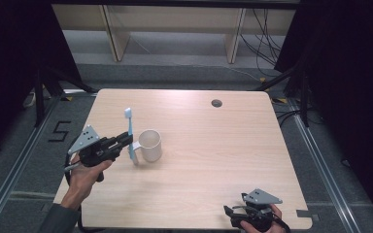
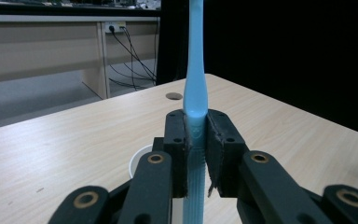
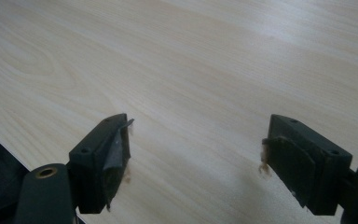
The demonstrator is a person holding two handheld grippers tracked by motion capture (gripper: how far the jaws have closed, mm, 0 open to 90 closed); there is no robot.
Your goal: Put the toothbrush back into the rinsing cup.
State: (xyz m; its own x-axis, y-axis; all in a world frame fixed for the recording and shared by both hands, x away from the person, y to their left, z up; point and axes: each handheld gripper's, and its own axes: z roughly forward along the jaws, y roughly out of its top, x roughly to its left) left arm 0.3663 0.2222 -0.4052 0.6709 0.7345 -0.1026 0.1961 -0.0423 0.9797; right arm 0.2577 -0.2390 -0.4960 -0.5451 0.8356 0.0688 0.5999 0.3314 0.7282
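Toothbrush [image 1: 130, 136] (pale blue, upright) stands clamped between the jaws of the left tongs [image 1: 126, 139], just beside the cream mug [image 1: 150, 144] on the left part of the desk [image 1: 213, 145]. The right tongs [image 3: 196, 158] hover over bare wood near the desk's near right edge, jaws wide apart.

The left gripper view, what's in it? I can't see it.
Two black jaws pinch an upright blue toothbrush. Below them peeks the rim of a white cup, on a pale wooden table.
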